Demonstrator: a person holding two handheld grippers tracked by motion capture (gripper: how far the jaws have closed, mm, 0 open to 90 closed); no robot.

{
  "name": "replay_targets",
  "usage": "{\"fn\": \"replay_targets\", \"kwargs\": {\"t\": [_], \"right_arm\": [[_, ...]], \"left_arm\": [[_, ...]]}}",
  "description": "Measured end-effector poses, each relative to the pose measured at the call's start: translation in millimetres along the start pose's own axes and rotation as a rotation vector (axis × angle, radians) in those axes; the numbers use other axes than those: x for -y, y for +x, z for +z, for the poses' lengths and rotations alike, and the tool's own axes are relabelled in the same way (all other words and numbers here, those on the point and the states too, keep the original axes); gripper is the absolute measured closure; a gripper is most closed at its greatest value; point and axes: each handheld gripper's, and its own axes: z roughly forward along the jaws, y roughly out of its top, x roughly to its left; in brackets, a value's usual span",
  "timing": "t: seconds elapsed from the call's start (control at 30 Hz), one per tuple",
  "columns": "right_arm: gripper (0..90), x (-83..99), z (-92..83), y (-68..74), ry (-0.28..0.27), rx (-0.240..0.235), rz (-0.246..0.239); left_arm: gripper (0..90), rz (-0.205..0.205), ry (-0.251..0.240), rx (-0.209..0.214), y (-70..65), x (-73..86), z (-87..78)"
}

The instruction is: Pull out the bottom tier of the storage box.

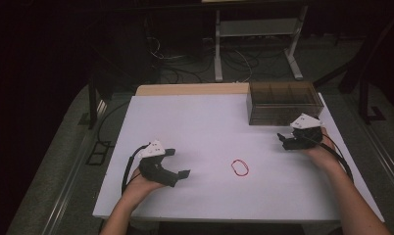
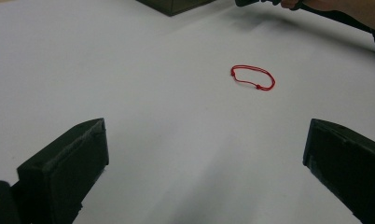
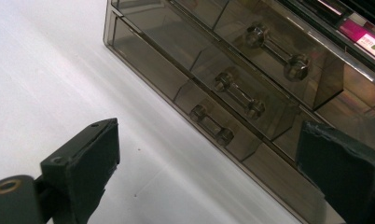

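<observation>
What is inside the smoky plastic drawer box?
Through the tinted walls of the drawer box, dividers and bare compartments show in the high view. The drawers look empty in the right gripper view, though the dark tint could hide small items.

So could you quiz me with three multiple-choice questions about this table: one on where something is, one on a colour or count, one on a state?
1. Where does the red string bracelet lie?
A. On the bare white table, between the two grippers
B. Inside the drawer box
C. Between the left gripper's jaws

2. How many bar handles show on the smoky clear drawer box in the right gripper view?
A. One
B. Three
C. Five

3. How do the jaws of the left gripper stand?
A. Shut on the bracelet
B. Shut on nothing
C. Wide open, holding nothing

Answers:
1. A, since the high view shows it alone on the tabletop, apart from both grippers.
2. B, since three handles sit in a stepped row on the drawer fronts.
3. C, since the left gripper view shows bare table between its jaws, with the bracelet farther off.
</observation>
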Motion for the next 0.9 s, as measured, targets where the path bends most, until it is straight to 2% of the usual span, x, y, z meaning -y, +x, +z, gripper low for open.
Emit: {"fn": "replay_targets", "kwargs": {"t": [0.57, 0.9], "right_arm": [[7.4, 1.0, 0.0, 1.9, 0.017, 0.049, -0.062], [13.7, 1.6, -0.8, 4.4, 0.028, 0.095, -0.107]], "left_arm": [[0.0, 0.001, 0.001, -0.001, 0.0, 0.0, -0.1], [0.0, 0.002, 0.001, -0.001, 0.0, 0.0, -0.1]]}}
